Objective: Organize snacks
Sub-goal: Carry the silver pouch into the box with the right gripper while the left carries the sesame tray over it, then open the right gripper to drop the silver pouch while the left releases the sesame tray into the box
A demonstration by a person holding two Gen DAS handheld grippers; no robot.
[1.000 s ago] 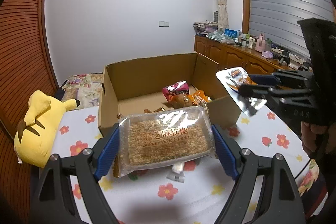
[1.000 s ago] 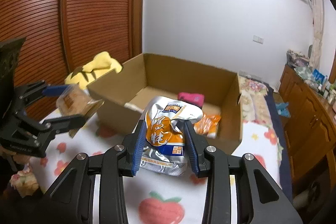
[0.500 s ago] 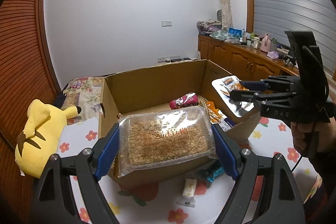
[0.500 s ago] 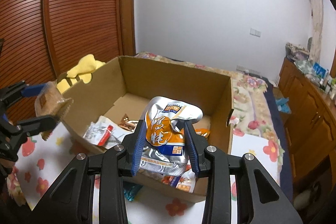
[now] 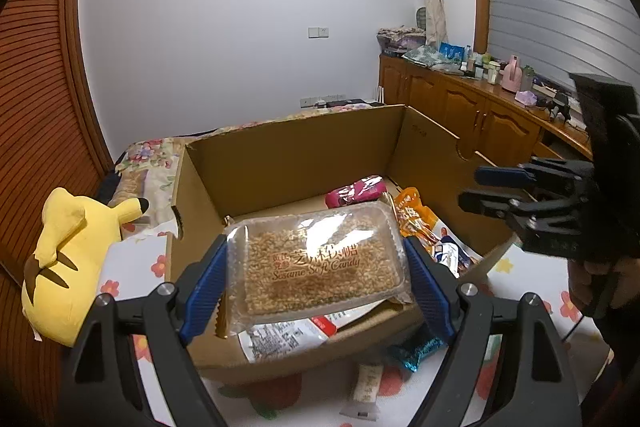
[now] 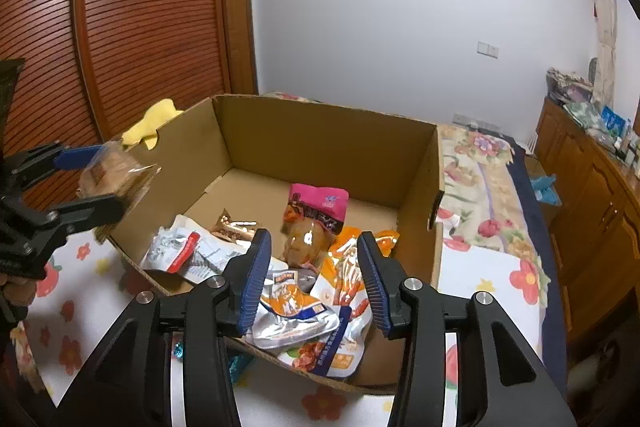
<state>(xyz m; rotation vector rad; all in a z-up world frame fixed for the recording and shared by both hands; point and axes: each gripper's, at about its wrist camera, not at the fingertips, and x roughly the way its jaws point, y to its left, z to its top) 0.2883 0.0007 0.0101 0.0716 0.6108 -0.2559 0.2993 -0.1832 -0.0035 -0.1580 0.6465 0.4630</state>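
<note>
Snack packets (image 6: 304,311) lie in the cardboard box (image 6: 320,135); plush toy (image 5: 64,263) left of it.

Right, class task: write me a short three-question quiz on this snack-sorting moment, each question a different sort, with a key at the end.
1. True or false: the left gripper is shut on the sesame soft candy pack.
2. Multiple choice: where does the silver and orange pouch lie? A) between closed pads of the right gripper; B) inside the cardboard box, below the open right gripper; C) on the flowered cloth outside the box.
3. Fill in: the plush toy left of the box is coloured ____.

Key: 1 true. 2 B: the right gripper's jaws have just been opening and nothing is clamped between them. 3 yellow.
</note>
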